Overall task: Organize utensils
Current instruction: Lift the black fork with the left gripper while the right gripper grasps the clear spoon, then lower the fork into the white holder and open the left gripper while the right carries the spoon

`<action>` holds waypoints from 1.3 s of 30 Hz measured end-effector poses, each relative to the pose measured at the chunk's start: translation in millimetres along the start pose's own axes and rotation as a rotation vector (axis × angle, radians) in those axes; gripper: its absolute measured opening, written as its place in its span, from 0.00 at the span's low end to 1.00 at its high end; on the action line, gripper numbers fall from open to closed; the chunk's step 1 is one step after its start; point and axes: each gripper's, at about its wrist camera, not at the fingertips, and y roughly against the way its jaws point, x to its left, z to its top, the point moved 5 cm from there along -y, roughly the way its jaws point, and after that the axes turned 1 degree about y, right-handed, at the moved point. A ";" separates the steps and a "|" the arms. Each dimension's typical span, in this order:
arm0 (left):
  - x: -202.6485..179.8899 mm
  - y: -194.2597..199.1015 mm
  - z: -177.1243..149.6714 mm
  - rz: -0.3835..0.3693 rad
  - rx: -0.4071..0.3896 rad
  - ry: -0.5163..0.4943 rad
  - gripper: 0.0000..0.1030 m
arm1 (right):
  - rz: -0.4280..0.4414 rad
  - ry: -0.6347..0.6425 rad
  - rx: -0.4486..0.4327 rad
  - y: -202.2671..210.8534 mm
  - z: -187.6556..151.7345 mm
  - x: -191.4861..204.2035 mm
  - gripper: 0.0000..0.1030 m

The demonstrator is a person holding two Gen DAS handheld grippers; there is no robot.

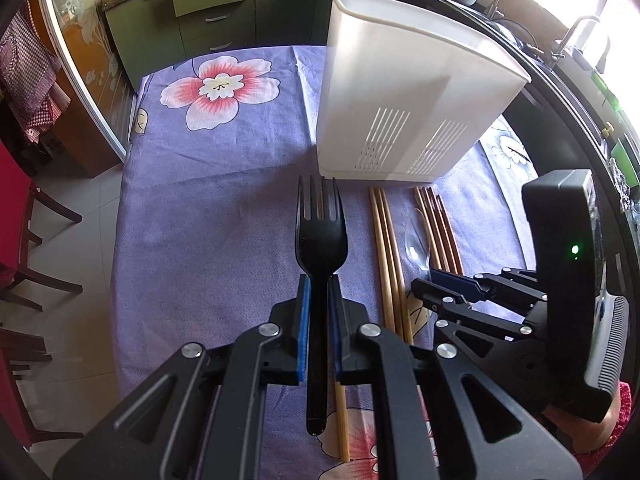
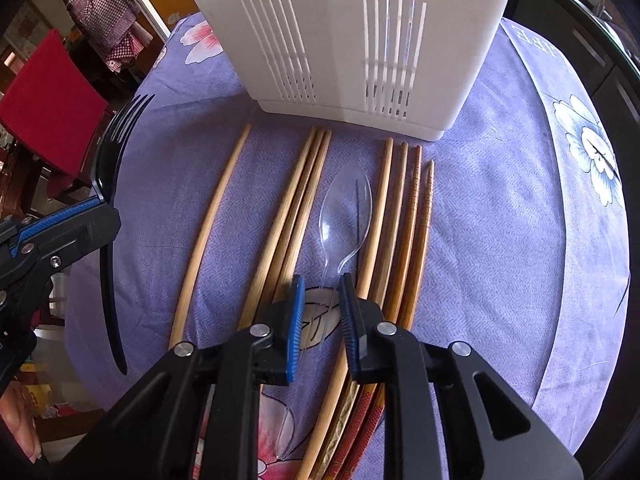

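Observation:
My left gripper (image 1: 319, 280) is shut on a black plastic fork (image 1: 320, 236), held above the purple cloth with tines pointing at the white utensil holder (image 1: 404, 92). The fork also shows in the right wrist view (image 2: 110, 160). My right gripper (image 2: 322, 284) is open, its fingers either side of the handle of a clear plastic spoon (image 2: 346, 204) that lies on the cloth. Several wooden chopsticks (image 2: 288, 216) lie beside the spoon, in front of the holder (image 2: 360, 32). The right gripper also shows in the left wrist view (image 1: 424, 284).
The table is covered by a purple flowered cloth (image 1: 208, 208). Dark chairs (image 1: 24, 240) stand at the left of the table. Green kitchen cabinets (image 1: 200, 20) and a counter with a sink tap (image 1: 576, 36) lie behind.

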 end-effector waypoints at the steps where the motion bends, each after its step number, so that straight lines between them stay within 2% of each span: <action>1: -0.4 0.1 0.0 0.000 0.000 -0.002 0.09 | -0.006 0.006 -0.005 0.1 -0.7 -0.5 0.11; 4: 0.2 0.0 0.3 0.002 -0.001 -0.002 0.09 | -0.017 0.015 -0.033 1.2 -2.8 0.1 0.10; 9: -1.8 10.7 4.2 -0.017 -0.024 -0.006 0.09 | 0.069 -0.021 -0.136 27.9 -10.0 -6.8 0.09; 13: -8.6 41.9 24.2 -0.073 -0.113 -0.009 0.09 | 0.149 -0.055 -0.249 64.0 -15.8 -16.9 0.09; 18: -25.9 91.1 74.0 -0.165 -0.335 -0.023 0.09 | 0.205 -0.082 -0.344 95.8 -24.1 -29.9 0.09; 23: -40.4 138.0 127.7 -0.130 -0.646 -0.047 0.09 | 0.235 -0.083 -0.383 109.1 -32.5 -34.8 0.09; 26: -43.7 149.1 153.9 -0.125 -0.766 -0.035 0.09 | 0.253 -0.093 -0.399 112.5 -34.6 -39.1 0.09; 28: -46.7 147.1 167.9 -0.115 -0.813 -0.040 0.09 | 0.253 -0.093 -0.410 116.3 -38.4 -41.6 0.09; 32: -52.5 117.2 184.4 -0.089 -0.791 -0.051 0.09 | 0.264 -0.091 -0.432 124.4 -38.2 -41.4 0.09; 39: -49.0 62.1 168.9 -0.083 -0.696 -0.053 0.09 | 0.276 -0.090 -0.520 158.8 -32.9 -48.8 0.09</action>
